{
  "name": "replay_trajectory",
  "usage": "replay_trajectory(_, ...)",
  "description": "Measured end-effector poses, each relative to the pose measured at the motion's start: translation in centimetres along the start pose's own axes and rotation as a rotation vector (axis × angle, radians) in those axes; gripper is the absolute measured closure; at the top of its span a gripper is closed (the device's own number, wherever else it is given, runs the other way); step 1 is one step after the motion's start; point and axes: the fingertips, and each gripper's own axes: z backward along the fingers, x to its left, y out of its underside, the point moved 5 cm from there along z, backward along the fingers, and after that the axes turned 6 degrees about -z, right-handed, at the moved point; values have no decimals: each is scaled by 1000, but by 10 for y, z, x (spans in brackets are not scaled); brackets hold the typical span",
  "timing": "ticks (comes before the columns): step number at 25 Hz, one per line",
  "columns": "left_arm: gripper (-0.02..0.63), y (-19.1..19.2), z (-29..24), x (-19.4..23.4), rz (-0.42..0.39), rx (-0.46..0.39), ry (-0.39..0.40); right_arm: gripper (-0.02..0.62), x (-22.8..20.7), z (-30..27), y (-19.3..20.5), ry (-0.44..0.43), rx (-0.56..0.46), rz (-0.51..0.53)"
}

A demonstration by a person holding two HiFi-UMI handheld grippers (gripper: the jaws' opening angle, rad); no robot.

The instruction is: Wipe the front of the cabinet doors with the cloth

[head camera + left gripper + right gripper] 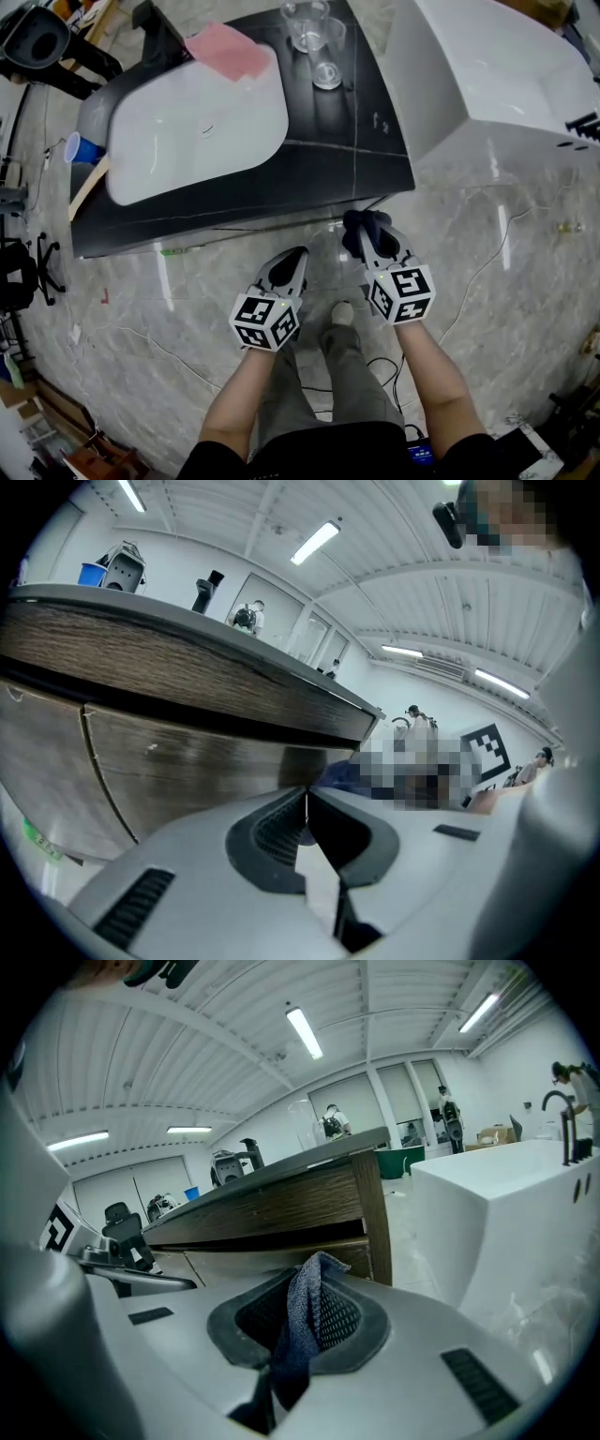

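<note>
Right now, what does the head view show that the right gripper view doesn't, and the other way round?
Only the head view: the white basin seen from above, and a pink cloth on its rim. Only the right gripper view: the wooden cabinet front and the ceiling lights. Both: the blue cloth clamped in the right gripper, and the white tub beside the cabinet.
</note>
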Motion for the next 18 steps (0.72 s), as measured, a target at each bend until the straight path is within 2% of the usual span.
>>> replay_trajectory(5,592,4,27,18,21,-12,-57,544,40,-7,19,-82,32,-2)
replay_trajectory(11,592,22,62,69,29,-3,-119,545,105,-42,55,-167,95,17)
replay_trajectory(18,592,49,90,119,53,4,-173,545,168,-90,84,-246,136,95)
